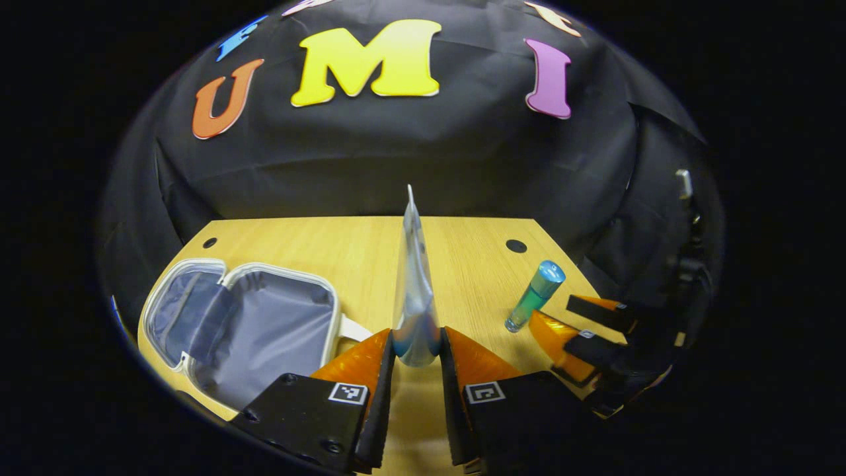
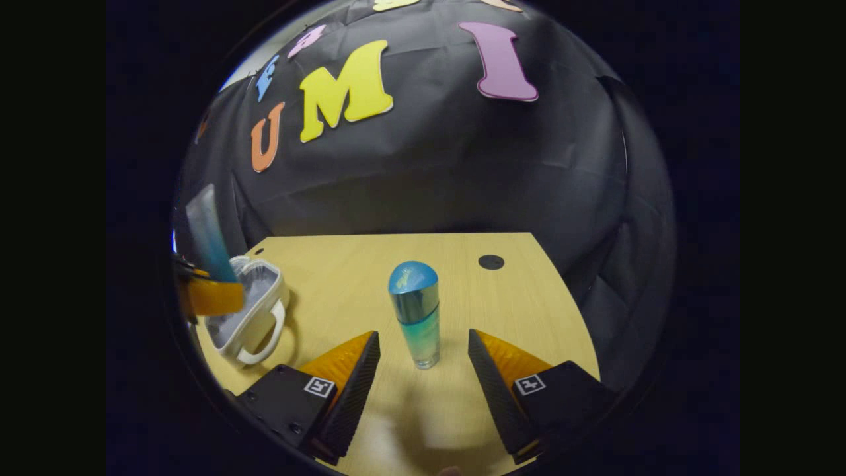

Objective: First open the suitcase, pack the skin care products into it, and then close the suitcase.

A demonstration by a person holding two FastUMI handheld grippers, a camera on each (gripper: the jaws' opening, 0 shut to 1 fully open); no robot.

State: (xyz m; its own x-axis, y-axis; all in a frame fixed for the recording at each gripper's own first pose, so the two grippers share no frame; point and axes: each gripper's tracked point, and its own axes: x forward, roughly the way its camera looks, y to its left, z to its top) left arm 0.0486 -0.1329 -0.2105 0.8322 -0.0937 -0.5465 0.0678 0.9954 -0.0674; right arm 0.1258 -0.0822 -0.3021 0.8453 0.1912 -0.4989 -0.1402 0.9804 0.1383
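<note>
Here one wooden table [image 1: 462, 264] carries everything, its far edge running against the black cloth wall [image 1: 423, 158]. Two dark round holes [image 1: 516, 246] sit near the table's far corners, one to each side. One small white suitcase [image 1: 244, 324] lies open on the left part of the table in the left gripper view, its grey lining showing and both halves spread flat; its near rim comes close to the table's front edge. In the right gripper view the same suitcase [image 2: 254, 307] sits at the far left with its white handle [image 2: 264, 344] turned toward the middle of the table.

Two skin care items can be counted. One is a flat blue tube [image 1: 415, 291], held upright off the table by the left gripper [image 1: 416, 354], whose two fingers pinch its lower end from both sides. The other is a blue-green bottle [image 2: 416, 314] with a domed cap, standing upright on the table well apart from the suitcase. The right gripper [image 2: 423, 354] has its jaws spread wide, one finger on each side of the bottle, with bare wood showing between each finger and the bottle.

A broad stretch of bare tabletop lies between the suitcase and the bottle, and more behind the bottle toward the wall.
</note>
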